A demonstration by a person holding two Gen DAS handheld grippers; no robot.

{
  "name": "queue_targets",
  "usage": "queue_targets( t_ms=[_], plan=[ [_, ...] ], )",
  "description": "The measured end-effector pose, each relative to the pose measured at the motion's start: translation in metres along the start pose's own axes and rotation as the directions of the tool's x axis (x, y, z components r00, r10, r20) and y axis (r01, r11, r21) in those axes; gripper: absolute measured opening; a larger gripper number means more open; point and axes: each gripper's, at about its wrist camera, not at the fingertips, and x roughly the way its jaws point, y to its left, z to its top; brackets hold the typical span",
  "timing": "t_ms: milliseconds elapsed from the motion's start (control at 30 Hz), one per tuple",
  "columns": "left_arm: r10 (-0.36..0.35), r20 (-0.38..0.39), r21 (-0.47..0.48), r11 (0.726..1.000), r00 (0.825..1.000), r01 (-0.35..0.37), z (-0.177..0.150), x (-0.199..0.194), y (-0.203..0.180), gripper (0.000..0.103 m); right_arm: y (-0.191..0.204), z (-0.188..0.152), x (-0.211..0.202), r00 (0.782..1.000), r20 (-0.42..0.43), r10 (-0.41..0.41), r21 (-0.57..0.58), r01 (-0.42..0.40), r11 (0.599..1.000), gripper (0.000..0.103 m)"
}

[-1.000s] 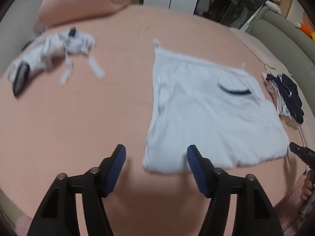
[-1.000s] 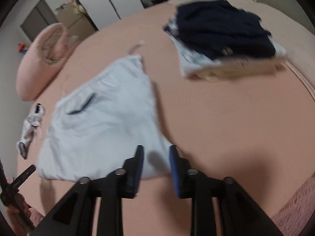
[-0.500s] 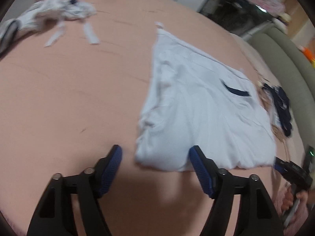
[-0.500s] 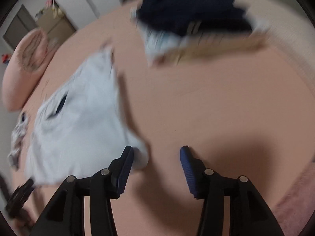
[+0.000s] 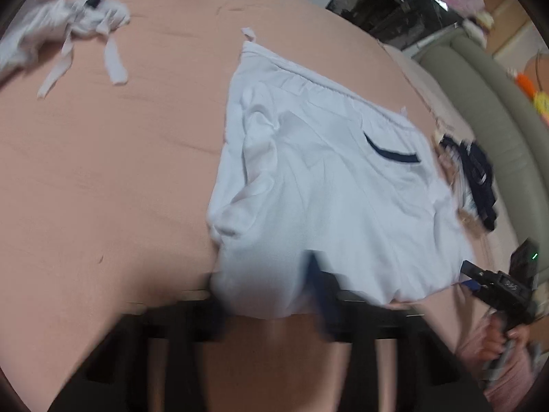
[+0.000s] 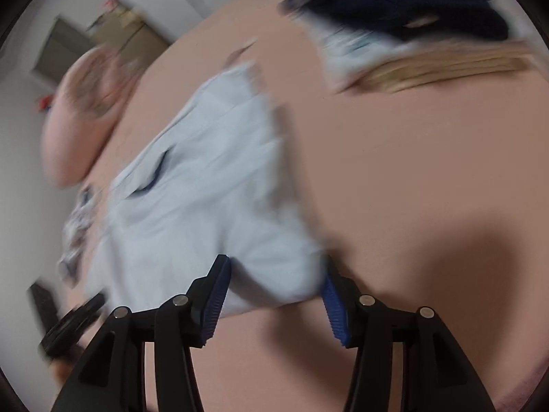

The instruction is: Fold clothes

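White shorts [image 5: 319,189] with a dark pocket trim lie flat on the pink bed [image 5: 103,178]; they also show in the right wrist view [image 6: 206,185]. My left gripper [image 5: 266,295] is open, its blurred jaws straddling the shorts' near left hem corner. My right gripper [image 6: 274,295] is open, its blue pads either side of the near right hem corner. The right gripper also shows at the right edge of the left wrist view [image 5: 494,281].
A crumpled white garment [image 5: 68,31] with loose straps lies at the far left. A stack of folded clothes [image 6: 405,27], dark on top, sits at the far right. A pink pillow [image 6: 85,116] is at the bed's head. A grey-green sofa [image 5: 480,110] borders the right.
Both grippers have moved forward and down onto the shorts' near hem. The hem corners now sit between the open jaws. The right gripper opened wider over the last second.
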Motion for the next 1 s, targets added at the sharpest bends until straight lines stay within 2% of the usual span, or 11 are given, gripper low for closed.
queue_targets(
  t_ms=[33,100,167,367,433,533,667,767,867,933,1000],
  plan=[
    [0.0,0.004,-0.01,1.0,1.0,0.0,-0.001,-0.003,-0.001,0.021,0.008,-0.001,0.002,1.0,-0.023,-0.021,-0.034,0.02,0.999,0.018],
    [0.001,-0.002,-0.005,1.0,1.0,-0.001,-0.005,-0.011,-0.003,0.02,0.02,-0.006,-0.008,0.998,0.01,-0.056,-0.1,0.057,0.993,0.014],
    [0.003,-0.012,0.008,1.0,1.0,-0.003,-0.01,-0.02,-0.004,0.019,0.021,-0.008,-0.017,0.999,0.028,-0.047,-0.114,0.05,0.992,0.012],
    [0.009,-0.042,0.048,0.999,0.999,-0.007,-0.026,-0.045,-0.007,0.019,0.013,-0.008,-0.043,0.999,0.033,-0.001,-0.047,0.003,0.999,0.011],
    [0.009,-0.055,0.065,0.998,0.998,-0.005,-0.027,-0.053,-0.008,0.019,0.019,-0.015,-0.054,1.0,0.03,0.004,-0.063,-0.003,0.998,0.011],
    [0.005,-0.091,0.124,0.992,0.996,0.006,-0.028,-0.068,-0.009,0.019,0.025,-0.028,-0.069,0.999,-0.013,0.032,-0.019,-0.032,0.999,0.011],
    [0.018,-0.126,0.162,0.987,0.992,0.003,-0.027,-0.076,-0.01,0.02,0.037,-0.041,-0.085,0.999,-0.006,0.035,-0.029,-0.035,0.999,0.011],
    [0.023,-0.158,0.148,0.989,0.987,0.001,-0.037,-0.062,-0.005,0.025,0.042,-0.05,-0.072,0.998,-0.037,-0.057,-0.111,0.053,0.992,0.011],
    [0.083,-0.255,0.1,0.993,0.963,-0.059,-0.057,-0.034,0.013,0.036,0.026,-0.061,-0.039,0.965,-0.16,-0.207,-0.147,0.184,0.972,0.015],
    [0.089,-0.223,0.106,0.992,0.971,-0.066,-0.063,-0.05,0.013,0.037,0.016,-0.064,-0.04,0.957,-0.188,-0.219,-0.117,0.2,0.973,0.016],
    [0.176,-0.148,0.169,0.974,0.973,-0.151,-0.064,-0.072,0.009,0.037,0.012,-0.064,-0.059,0.956,-0.141,-0.257,-0.116,0.242,0.963,0.016]
  ],
)
